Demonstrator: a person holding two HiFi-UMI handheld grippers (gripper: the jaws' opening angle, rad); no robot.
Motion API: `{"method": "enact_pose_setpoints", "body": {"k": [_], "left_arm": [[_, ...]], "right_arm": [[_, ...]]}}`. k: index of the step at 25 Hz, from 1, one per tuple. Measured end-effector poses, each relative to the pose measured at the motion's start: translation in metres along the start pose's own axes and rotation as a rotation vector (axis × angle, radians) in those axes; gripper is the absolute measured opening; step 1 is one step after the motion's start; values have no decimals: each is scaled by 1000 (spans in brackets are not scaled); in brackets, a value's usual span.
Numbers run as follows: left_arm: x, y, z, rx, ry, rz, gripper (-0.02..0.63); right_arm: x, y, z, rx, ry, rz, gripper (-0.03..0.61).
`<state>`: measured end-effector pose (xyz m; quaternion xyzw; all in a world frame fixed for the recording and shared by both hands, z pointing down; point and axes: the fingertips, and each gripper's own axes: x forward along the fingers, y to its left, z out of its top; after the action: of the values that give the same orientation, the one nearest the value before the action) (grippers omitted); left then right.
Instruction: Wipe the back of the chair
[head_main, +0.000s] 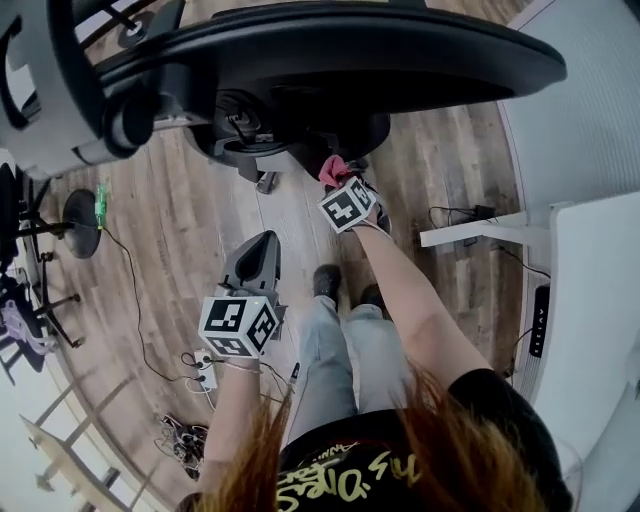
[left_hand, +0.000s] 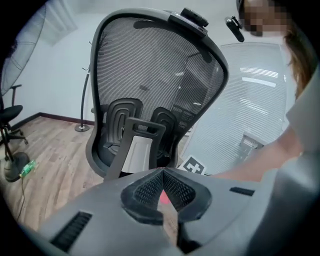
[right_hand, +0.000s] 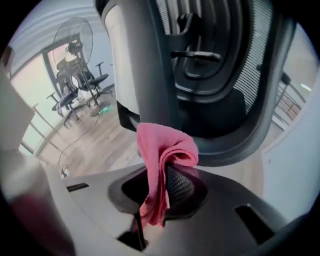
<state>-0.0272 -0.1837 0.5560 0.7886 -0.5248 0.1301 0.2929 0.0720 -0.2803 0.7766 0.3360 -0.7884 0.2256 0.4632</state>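
Now a pink cloth (right_hand: 162, 155) sits low by the black chair (left_hand: 155, 75).
At the lower left of the head view, the left gripper (head_main: 262, 250) has its jaws squeezed together on nothing. Farther up, in the middle, the right gripper (right_hand: 160, 192) pinches the cloth, close to the low part of the chair's back.

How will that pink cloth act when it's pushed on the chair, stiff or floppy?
Probably floppy: the folded pink fabric cloth droops over the right gripper. Likely light too, as one pinch holds it all up.
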Motion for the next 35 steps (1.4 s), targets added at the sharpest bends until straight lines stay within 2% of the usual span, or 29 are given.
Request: {"method": "enact_pose_setpoints", "body": {"k": [3,5,9,14,21,25,29,33,35], "left_arm": [[-13,0,5,-25,-37,50,-8],[-25,-6,9,-48,-60,72,-8],[-46,-24,19,-56,-97,95,-7],[-62,-34,36,-42,-145,120,-8],[-61,-4,46,-44,-170,94,-7],[-72,44,47,-8,-140,69,-8],[-88,108,40,-32,-85,70,-8],[-99,161,42,-44,-61,91,-8],[-99,180,44,-46,-59,79,-8]], "right_arm": [[-26,-3,5,168,-120,6,64],[-52,2,11,223,-226,9,64],[-113,19,37,129,-371,46,64],[-162,27,64,30,-459,58,64],[-144,76,71,-43,-437,68,64],[-97,111,100,-30,-385,34,64],[-43,133,134,90,-297,-27,64],[7,137,169,280,-275,-40,64],[26,137,180,321,-265,-69,64]]}}
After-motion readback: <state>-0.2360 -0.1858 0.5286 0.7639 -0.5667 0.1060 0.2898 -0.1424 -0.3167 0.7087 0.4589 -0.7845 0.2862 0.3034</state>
